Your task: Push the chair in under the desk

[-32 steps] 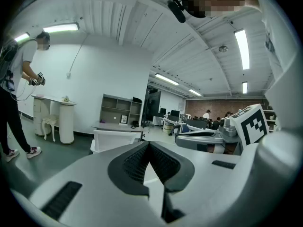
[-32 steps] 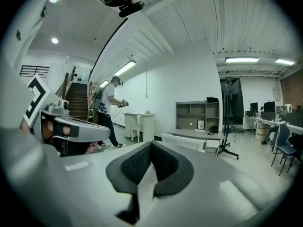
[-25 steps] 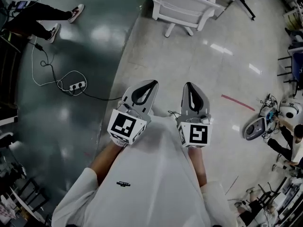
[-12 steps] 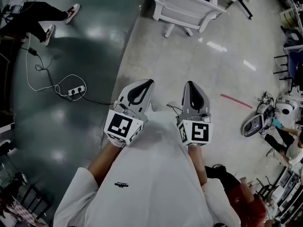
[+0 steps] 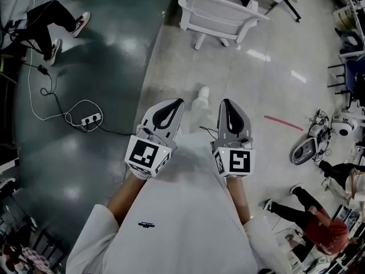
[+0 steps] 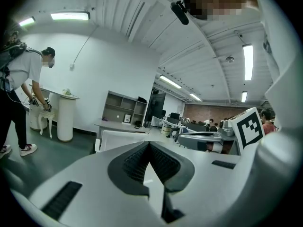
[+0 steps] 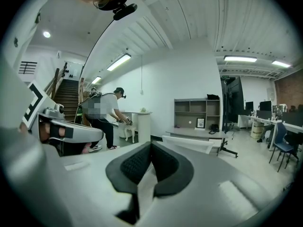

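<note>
I hold two grippers side by side in front of my white shirt, both pointing toward a white chair. My left gripper has its jaws clenched together with nothing between them. My right gripper is the same, clenched and empty. The chair stands well ahead of both on the pale floor (neither gripper touches it). Just beyond it is the grey counter. A power strip with a looping cable lies on the darker floor to my left.
</note>
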Demonstrator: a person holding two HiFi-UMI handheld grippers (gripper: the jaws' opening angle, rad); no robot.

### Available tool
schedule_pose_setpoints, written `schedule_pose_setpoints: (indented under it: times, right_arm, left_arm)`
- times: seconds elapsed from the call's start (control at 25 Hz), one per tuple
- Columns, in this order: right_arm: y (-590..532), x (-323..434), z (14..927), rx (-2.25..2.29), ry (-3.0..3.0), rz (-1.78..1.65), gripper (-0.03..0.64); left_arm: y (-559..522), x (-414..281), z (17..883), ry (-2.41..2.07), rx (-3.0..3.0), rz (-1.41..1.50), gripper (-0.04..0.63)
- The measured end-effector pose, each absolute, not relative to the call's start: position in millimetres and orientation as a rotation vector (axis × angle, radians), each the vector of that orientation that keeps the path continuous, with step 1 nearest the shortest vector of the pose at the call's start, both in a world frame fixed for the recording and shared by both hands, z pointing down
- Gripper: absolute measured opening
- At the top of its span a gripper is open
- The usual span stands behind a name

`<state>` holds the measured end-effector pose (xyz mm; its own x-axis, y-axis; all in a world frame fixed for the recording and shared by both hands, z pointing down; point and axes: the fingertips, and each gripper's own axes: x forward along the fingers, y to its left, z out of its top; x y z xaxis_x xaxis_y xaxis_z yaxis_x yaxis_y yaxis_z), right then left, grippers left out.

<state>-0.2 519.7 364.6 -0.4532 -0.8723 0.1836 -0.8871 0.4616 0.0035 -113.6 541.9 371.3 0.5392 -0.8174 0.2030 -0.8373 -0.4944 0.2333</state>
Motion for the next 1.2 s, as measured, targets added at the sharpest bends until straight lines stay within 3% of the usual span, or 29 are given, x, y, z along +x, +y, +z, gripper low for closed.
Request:
schedule_pose_setpoints:
  times: [0.88,1.2]
  right_arm:
    - [215.1,138.7,342.5,1.656,-2.677,0.202,0.011]
    - [143.9,148.8,365.0,1.651,-2.558,0.263,0.012]
  left_arm:
    - [233.2,22.0,346.5,-1.338,2.567,0.243,0.006]
    - [172.0,18.3,350.7,-1.38,2.5,0.283,0.006]
